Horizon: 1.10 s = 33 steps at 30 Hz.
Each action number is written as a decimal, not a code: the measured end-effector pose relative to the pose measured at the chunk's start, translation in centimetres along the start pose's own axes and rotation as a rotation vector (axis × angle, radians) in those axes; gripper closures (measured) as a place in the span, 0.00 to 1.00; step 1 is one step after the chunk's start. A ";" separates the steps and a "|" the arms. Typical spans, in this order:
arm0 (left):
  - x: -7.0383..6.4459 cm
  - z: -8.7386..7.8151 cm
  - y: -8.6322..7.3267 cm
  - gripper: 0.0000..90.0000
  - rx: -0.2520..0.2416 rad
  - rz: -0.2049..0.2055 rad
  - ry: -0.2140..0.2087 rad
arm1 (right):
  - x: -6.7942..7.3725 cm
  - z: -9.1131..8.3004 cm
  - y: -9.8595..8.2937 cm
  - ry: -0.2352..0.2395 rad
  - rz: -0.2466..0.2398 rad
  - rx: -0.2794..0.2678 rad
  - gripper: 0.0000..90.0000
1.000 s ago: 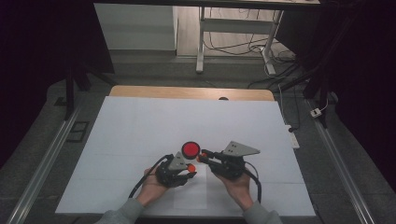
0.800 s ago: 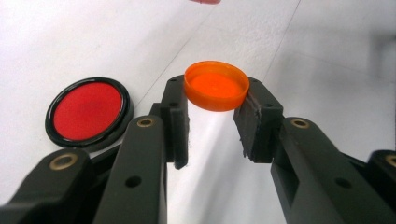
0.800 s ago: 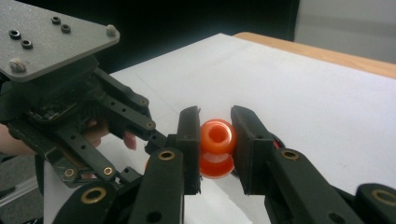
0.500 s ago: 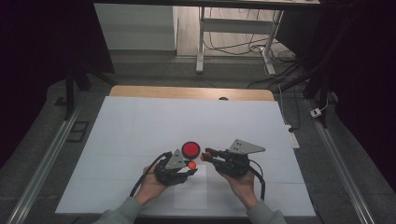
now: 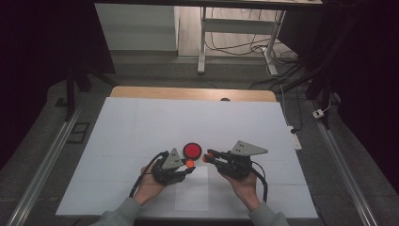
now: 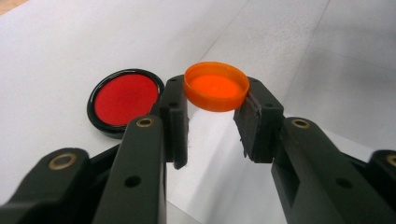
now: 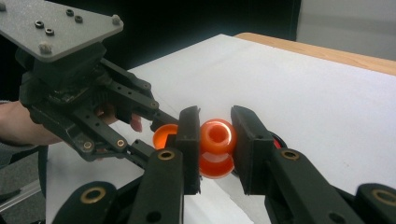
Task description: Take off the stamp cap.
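Observation:
My left gripper [image 6: 215, 95] is shut on a shallow orange cap [image 6: 215, 86], held by its rim with the hollow side facing up. In the right gripper view, my right gripper [image 7: 215, 135] is shut on a small rounded orange container [image 7: 216, 147] whose open mouth points toward the cap [image 7: 163, 135]. In the high view the left gripper [image 5: 188, 165] and right gripper [image 5: 209, 157] face each other over the table's near middle. A small gap separates the cap [image 5: 190, 163] from the container [image 5: 205, 158]. A red disc with a black rim [image 5: 192, 150] lies flat just beyond them.
A white sheet covers the table [image 5: 141, 127], with a wooden edge [image 5: 188, 93] at the far side. The red disc [image 6: 125, 100] rests close beside the left jaw. Metal rails [image 5: 47, 155] run along both sides of the table.
The two grippers have drawn slightly apart. One orange blob between them earlier now shows as two: the cap in the left gripper and the container in the right.

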<state>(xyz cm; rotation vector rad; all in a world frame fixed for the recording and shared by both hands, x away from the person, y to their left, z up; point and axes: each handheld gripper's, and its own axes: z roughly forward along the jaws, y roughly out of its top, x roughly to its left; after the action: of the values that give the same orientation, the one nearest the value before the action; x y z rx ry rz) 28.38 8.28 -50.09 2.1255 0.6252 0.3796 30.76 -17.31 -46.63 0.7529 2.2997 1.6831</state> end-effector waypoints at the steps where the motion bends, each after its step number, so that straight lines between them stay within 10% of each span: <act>1: 0.1 -0.1 0.0 0.72 -0.003 -0.004 0.000 | 0.0 0.0 0.0 0.000 0.000 -0.001 0.81; 33: 3.1 -6.9 -4.6 0.72 -0.029 -0.137 0.093 | -0.9 -0.4 -0.2 -0.012 -0.013 0.002 0.81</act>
<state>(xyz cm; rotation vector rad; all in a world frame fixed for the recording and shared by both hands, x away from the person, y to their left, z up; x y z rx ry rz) 26.28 16.87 -49.75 2.0327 0.8093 0.4106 31.27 -18.12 -46.80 0.7444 2.2942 1.6662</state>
